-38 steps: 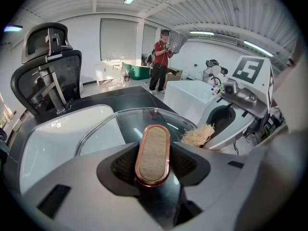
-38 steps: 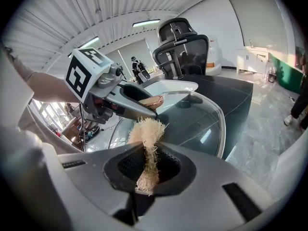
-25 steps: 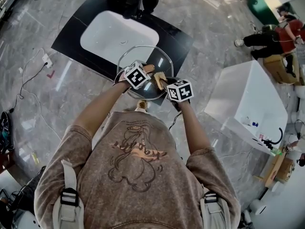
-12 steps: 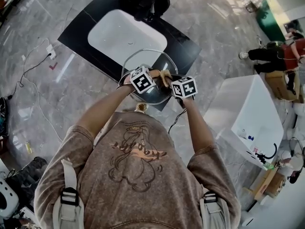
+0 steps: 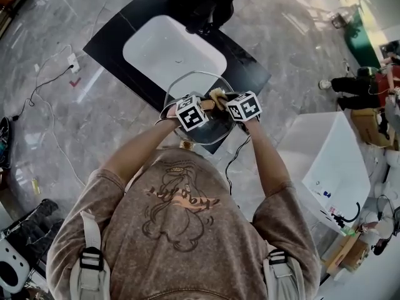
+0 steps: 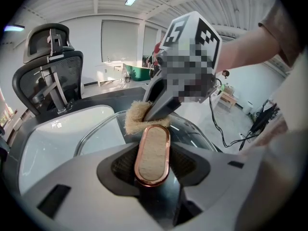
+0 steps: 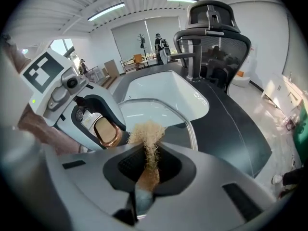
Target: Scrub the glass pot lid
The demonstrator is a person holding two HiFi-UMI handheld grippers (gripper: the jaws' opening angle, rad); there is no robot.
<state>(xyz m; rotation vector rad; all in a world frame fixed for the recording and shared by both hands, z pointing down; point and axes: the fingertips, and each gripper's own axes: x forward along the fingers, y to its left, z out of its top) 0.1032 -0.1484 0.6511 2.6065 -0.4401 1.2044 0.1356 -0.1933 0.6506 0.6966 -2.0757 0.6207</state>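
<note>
The glass pot lid (image 5: 195,85), clear with a metal rim, is held tilted over the near edge of the black counter (image 5: 250,67). My left gripper (image 6: 152,154) is shut on the lid's oval copper-rimmed knob (image 6: 152,134), which fills the gap between its jaws. My right gripper (image 7: 148,163) is shut on a tan fibrous scrub pad (image 7: 147,134). The pad rests on the glass just beyond the knob (image 7: 107,132). In the head view both grippers sit side by side over the lid, left gripper (image 5: 196,110) and right gripper (image 5: 234,104).
A white sink basin (image 5: 174,54) is set in the counter behind the lid. A black mesh office chair (image 7: 211,37) stands at the far side. A white cabinet (image 5: 331,155) is to the right, and cables (image 5: 50,124) lie on the marble floor.
The right gripper with the scrub pad has slid across the lid, from nearer me to farther away beside the left gripper. The left gripper has kept its hold on the knob.
</note>
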